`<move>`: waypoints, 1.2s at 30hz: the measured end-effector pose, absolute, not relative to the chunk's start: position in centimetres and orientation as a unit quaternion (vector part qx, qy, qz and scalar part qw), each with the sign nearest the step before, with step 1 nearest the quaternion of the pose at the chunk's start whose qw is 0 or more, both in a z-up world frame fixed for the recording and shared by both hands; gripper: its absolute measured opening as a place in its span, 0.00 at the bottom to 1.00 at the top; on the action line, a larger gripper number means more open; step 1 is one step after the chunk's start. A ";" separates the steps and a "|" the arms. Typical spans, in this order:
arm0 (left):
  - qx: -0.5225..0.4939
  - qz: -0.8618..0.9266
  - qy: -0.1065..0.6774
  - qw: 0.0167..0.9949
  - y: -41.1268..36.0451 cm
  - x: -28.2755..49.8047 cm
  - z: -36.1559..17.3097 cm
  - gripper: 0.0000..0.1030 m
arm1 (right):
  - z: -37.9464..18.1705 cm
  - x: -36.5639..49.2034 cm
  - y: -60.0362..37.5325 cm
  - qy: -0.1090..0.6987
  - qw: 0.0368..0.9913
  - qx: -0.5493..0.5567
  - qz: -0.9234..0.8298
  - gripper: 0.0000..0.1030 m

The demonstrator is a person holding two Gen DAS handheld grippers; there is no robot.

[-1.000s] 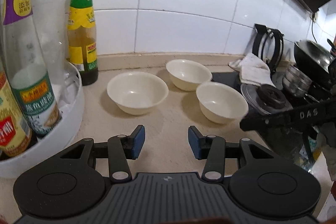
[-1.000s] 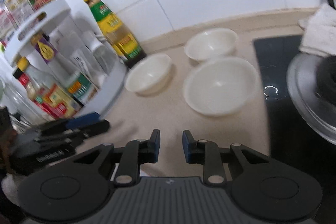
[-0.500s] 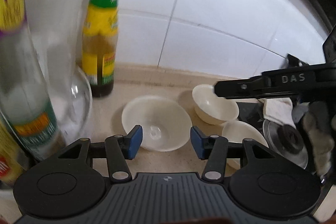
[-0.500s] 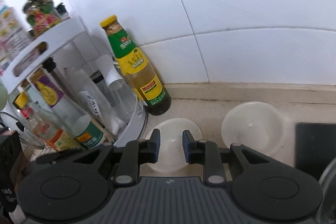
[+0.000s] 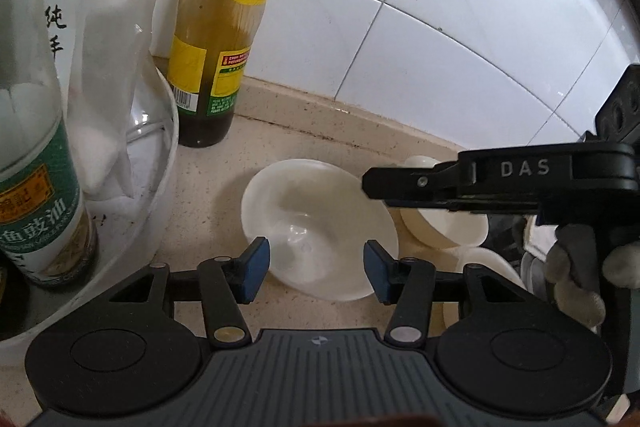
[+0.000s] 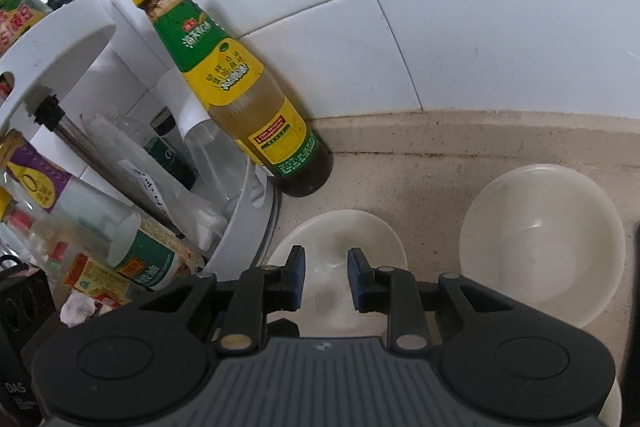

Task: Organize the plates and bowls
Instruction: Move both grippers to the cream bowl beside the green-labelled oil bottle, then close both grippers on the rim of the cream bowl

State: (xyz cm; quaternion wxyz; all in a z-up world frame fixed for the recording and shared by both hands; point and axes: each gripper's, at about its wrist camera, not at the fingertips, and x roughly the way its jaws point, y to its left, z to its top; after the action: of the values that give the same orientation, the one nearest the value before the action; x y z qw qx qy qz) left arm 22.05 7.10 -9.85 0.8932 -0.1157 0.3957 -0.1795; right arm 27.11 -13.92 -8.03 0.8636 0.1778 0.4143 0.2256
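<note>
The small cream-white round bowl with a glossy glazed inside (image 5: 320, 223) sits upright on the speckled beige stone countertop (image 5: 208, 195), just beside the white plastic rotating condiment rack (image 5: 168, 163) and in front of the tall brown glass sauce bottle with a green and yellow label (image 5: 216, 47). The left gripper (image 5: 316, 273) hovers at its near rim, blue pads spread to either side and gripping nothing; it looks released, with the gap wide enough to take one wall of the bowl. The right gripper (image 6: 326, 277) hangs over the same bowl's hollow, its jaws narrowly parted and empty, not clenched on anything. I judge the step to be picking this bowl up to nest it with the others. Done well, one pad goes inside the wall and one outside, low on the rim, since the glaze is slick and the wall curves and flares. A second, similar cream bowl (image 6: 540, 247) stands close by to the right, smooth and deeper-looking, apart from the first.
</note>
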 end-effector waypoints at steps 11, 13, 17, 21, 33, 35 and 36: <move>-0.127 -0.185 0.400 0.889 7.1 21.8 -9.7 0.57 | -7.8 27.3 -14.4 0.419 0.861 0.188 0.216 0.24; -0.128 -0.186 0.400 0.888 7.2 21.5 -9.6 0.57 | -7.3 27.1 -14.6 0.410 0.868 0.180 0.213 0.24; -0.129 -0.186 0.400 0.888 7.1 21.2 -9.4 0.57 | -7.4 27.5 -14.6 0.413 0.873 0.168 0.196 0.24; -0.129 -0.183 0.402 0.888 7.3 21.2 -9.5 0.58 | -8.5 27.9 -14.6 0.426 0.869 0.168 0.186 0.24; -0.129 -0.177 0.408 0.887 7.2 22.1 -10.1 0.60 | -9.8 29.0 -14.4 0.443 0.861 0.175 0.179 0.24; -0.127 -0.175 0.411 0.886 7.0 22.5 -10.3 0.60 | -10.3 29.3 -14.2 0.452 0.853 0.182 0.186 0.20; -0.126 -0.176 0.414 0.885 7.0 22.7 -10.5 0.59 | -10.7 29.5 -14.1 0.460 0.846 0.190 0.193 0.17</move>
State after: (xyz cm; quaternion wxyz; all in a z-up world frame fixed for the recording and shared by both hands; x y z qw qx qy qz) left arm 22.73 6.95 -10.51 0.8845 -0.1257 0.4135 -0.1756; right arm 29.47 -14.07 -10.71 0.8457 0.1899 0.4599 0.1928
